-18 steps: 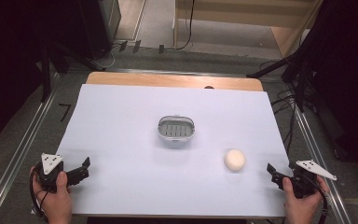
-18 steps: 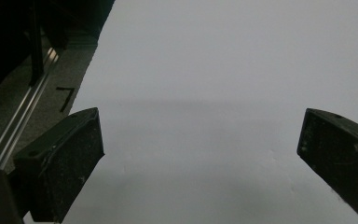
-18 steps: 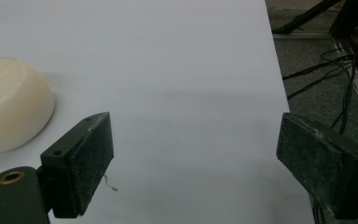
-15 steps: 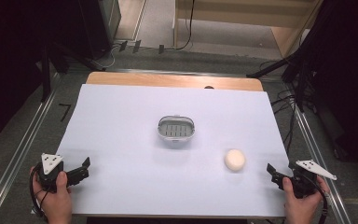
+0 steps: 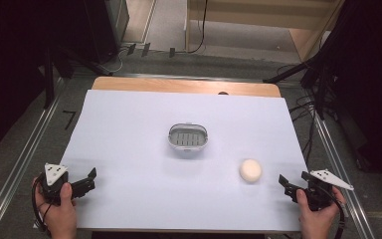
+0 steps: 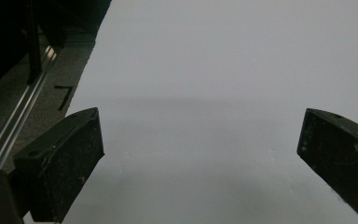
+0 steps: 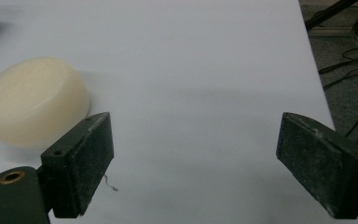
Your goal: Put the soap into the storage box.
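Note:
A cream round soap bar (image 5: 250, 171) lies on the white table sheet (image 5: 139, 129), right of centre; in the right gripper view the soap bar (image 7: 30, 105) sits just beyond and left of the left jaw. A small grey slotted soap dish (image 5: 188, 138) stands at the middle of the sheet. My right gripper (image 5: 289, 188) rests near the front right corner, open, nothing between its jaws (image 7: 193, 163). At the front left corner a hand holds my left gripper (image 5: 85, 181), open over bare sheet (image 6: 200, 149).
The wooden table edge (image 5: 179, 85) shows beyond the sheet. Metal rails (image 5: 25, 149) run along both sides, with cables (image 5: 308, 114) on the floor to the right. A dark cabinet (image 5: 99, 25) stands at the back left.

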